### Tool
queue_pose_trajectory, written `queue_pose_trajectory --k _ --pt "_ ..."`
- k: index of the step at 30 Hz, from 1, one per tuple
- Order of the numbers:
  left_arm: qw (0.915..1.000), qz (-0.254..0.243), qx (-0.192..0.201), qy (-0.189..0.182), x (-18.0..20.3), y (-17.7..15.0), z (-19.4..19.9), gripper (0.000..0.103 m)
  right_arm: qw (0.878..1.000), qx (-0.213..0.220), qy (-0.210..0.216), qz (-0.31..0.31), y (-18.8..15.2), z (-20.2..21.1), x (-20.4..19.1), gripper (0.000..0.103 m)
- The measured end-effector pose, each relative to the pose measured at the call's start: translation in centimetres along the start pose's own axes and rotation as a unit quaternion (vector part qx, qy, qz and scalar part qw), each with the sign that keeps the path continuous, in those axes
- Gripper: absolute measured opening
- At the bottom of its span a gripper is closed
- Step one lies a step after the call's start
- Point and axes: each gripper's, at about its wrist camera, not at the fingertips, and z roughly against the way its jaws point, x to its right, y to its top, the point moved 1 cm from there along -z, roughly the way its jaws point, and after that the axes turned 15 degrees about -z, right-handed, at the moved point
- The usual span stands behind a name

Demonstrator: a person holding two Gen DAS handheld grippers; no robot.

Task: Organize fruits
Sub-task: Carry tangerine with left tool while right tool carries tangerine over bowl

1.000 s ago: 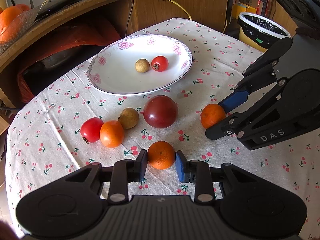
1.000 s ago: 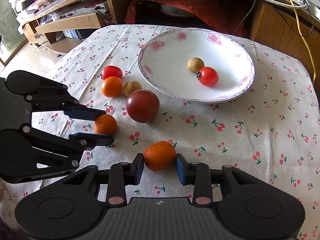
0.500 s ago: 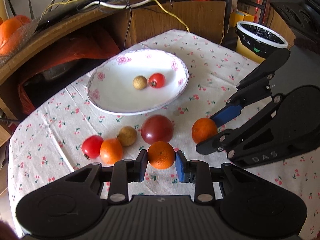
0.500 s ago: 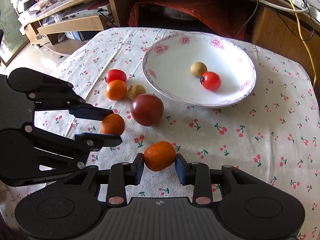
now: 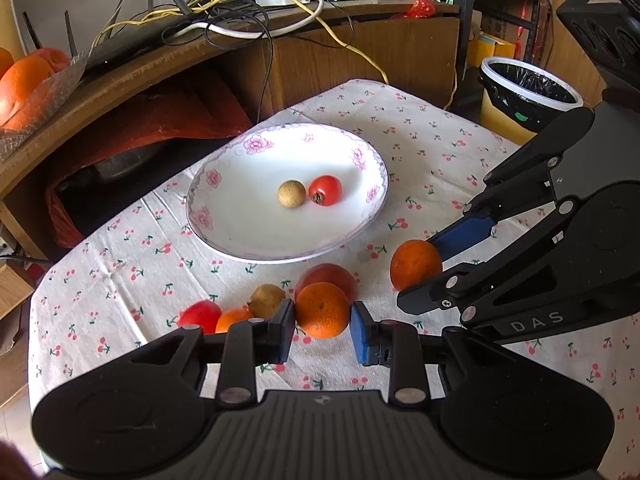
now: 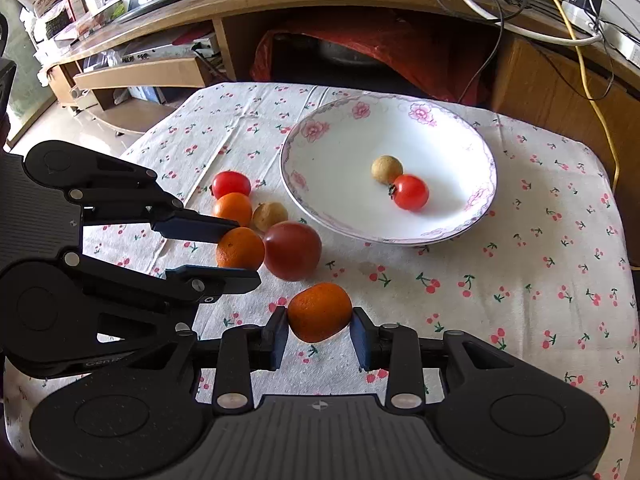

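Note:
My left gripper (image 5: 322, 326) is shut on an orange (image 5: 322, 310) and holds it above the cloth; it also shows in the right wrist view (image 6: 240, 249). My right gripper (image 6: 320, 330) is shut on a second orange (image 6: 319, 312), also seen in the left wrist view (image 5: 416, 265). The white flowered plate (image 5: 240, 236) holds a longan (image 5: 291, 194) and a small tomato (image 5: 325, 190). On the cloth lie a dark red fruit (image 6: 292, 250), a brown fruit (image 6: 270, 216), a small orange (image 6: 232, 209) and a red tomato (image 6: 231, 184).
The table has a cherry-print cloth (image 6: 500, 300). A wooden desk (image 5: 400, 48) with cables stands behind it. A lined bin (image 5: 528, 92) stands at the far right. A glass bowl of oranges (image 5: 28, 80) sits on the desk at left.
Both grippers have lifted their oranges off the cloth and risen. The loose fruits and the plate have not moved.

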Motion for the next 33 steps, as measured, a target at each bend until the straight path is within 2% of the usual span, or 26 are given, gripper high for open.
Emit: queue_pose_trajectory --k 17,26,33 --pt "0.9990 -0.001 0.025 0.038 -1.5 3.0 0.1 0.037 0.999 0.046 -0.012 -0.017 2.3 1.2 0.8 0.030" --pt "0.9987 0.005 0.020 0.047 -2.2 3.3 -1.1 0.036 0.997 0.067 -0.018 -0.024 3.6 1.1 1.3 0.030" --pt "0.9987 0.016 0.013 0.047 -2.8 3.3 -2.6 0.036 0.997 0.067 -0.023 -0.031 4.3 0.0 1.7 0.031"
